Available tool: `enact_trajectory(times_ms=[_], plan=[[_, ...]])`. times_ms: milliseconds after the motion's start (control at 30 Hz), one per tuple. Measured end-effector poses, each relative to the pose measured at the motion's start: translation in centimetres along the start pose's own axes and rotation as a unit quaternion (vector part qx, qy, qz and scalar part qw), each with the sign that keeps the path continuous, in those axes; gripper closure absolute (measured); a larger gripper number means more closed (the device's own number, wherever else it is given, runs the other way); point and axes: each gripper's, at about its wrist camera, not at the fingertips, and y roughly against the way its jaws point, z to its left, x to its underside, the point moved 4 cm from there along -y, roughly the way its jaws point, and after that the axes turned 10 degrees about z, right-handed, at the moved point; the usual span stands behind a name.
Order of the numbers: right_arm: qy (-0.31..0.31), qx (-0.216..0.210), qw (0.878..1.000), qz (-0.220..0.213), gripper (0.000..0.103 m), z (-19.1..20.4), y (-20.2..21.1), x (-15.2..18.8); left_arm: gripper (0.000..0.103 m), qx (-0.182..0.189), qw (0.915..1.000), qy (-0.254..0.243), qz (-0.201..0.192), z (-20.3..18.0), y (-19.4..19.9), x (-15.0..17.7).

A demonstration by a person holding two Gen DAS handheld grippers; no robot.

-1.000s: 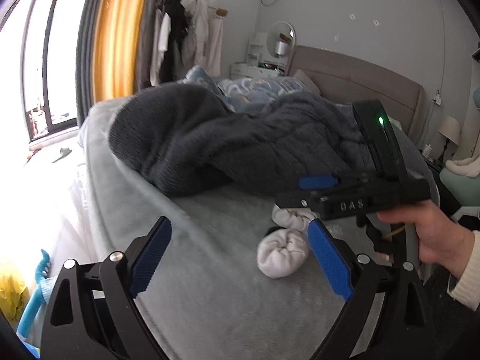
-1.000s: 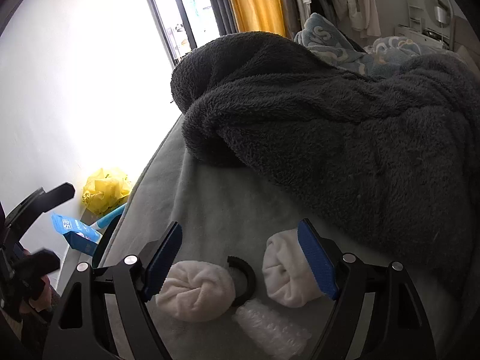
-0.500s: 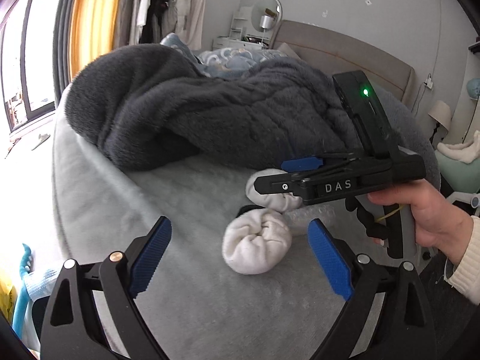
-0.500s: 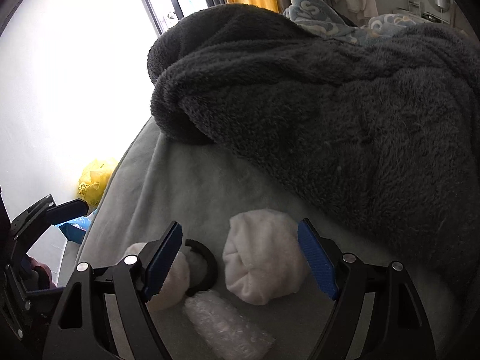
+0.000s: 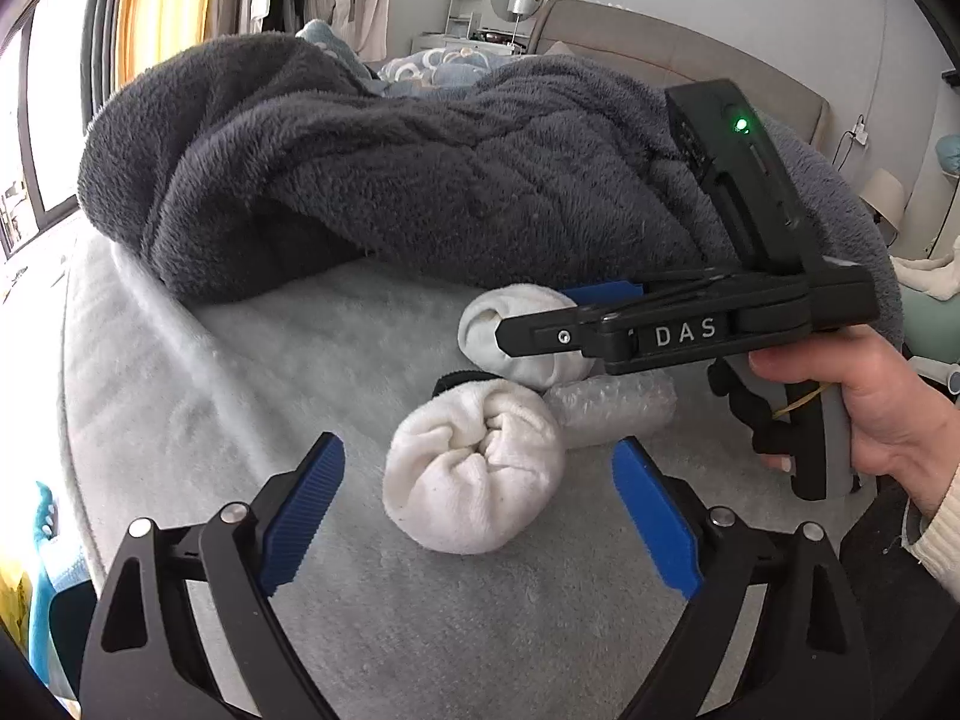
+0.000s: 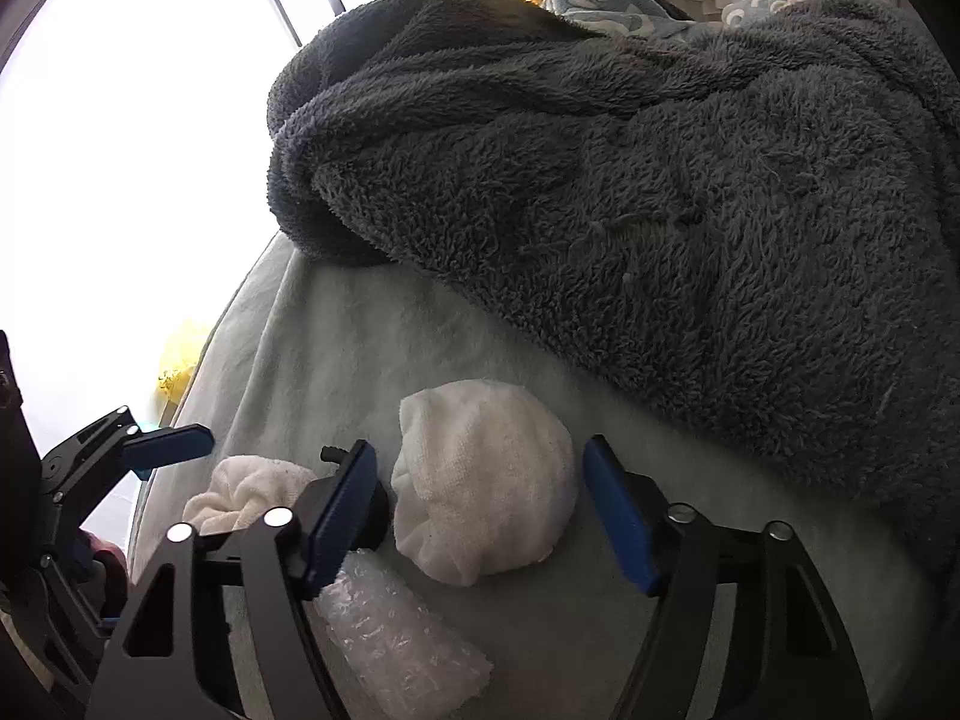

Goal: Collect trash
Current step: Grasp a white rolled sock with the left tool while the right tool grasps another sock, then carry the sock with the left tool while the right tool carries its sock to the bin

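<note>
**Two grippers over white cloth bundles on a bed**

On the pale grey, short-piled bed cover [image 5: 372, 618] lie two rolled white cloth bundles, soft and knitted-looking, each gathered into a puckered knot at one end. The near bundle [image 5: 474, 474] sits between the ribbed blue pads of the left gripper [image 5: 477, 516], whose jaws stand wide and are closing slightly; the pads are clear of the cloth. The far bundle [image 6: 486, 480] lies between the blue pads of the right gripper [image 6: 477, 507]; its jaws are closing, the pads just beside the cloth but with slivers of gap on both sides, so it grips nothing. A crumpled clear wad of bubble wrap [image 5: 612, 408] lies touching both bundles, and a black ring-shaped item [image 5: 456, 377] peeks out between them. A person's hand [image 5: 888, 408] holds the right gripper's black handle. Behind the bundles a heaped dark grey fleece blanket [image 5: 420, 180], thick and shaggy, covers most of the bed.
</note>
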Motion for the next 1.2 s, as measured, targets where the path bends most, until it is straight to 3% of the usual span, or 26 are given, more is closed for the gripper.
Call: enact_trajectory(times_ms=[167, 300, 467, 600, 800, 1033, 1200], plan=[[0.004, 0.005, 1.000, 0.009, 0.051, -0.1, -0.2, 0.0, 0.016, 0.008, 0.9999, 0.006, 0.010, 0.1, -0.9, 0.0], [0.008, 0.009, 1.000, 0.006, 0.056, -0.1, -0.2, 0.3, 0.020, 0.012, 0.9998, 0.007, 0.014, 0.1, -1.2, 0.0], [0.004, 0.001, 1.000, -0.008, 0.056, 0.0, 0.8, 0.2, 0.024, 0.008, 0.9997, 0.008, 0.023, 0.0, -1.7, 0.2], [0.006, 0.001, 1.000, -0.013, 0.056, 0.1, 1.4, 0.3, 0.034, -0.001, 0.9992, 0.020, 0.033, 0.5, -2.2, 0.3], [0.009, 0.009, 1.000, -0.013, 0.056, 1.1, 1.0, -0.6, 0.047, 0.014, 0.9992, 0.018, 0.034, 0.7, -2.1, 0.6], [0.028, 0.013, 0.999, -0.023, 0.056, 3.5, 1.8, -1.6, 0.048, 0.030, 0.9992, 0.025, 0.000, 1.2, 0.2, 0.6], [0.030, 0.012, 0.999, -0.033, 0.056, 4.5, 2.6, -2.2, 0.048, 0.015, 0.9993, 0.028, -0.018, 1.9, 1.7, 1.0]])
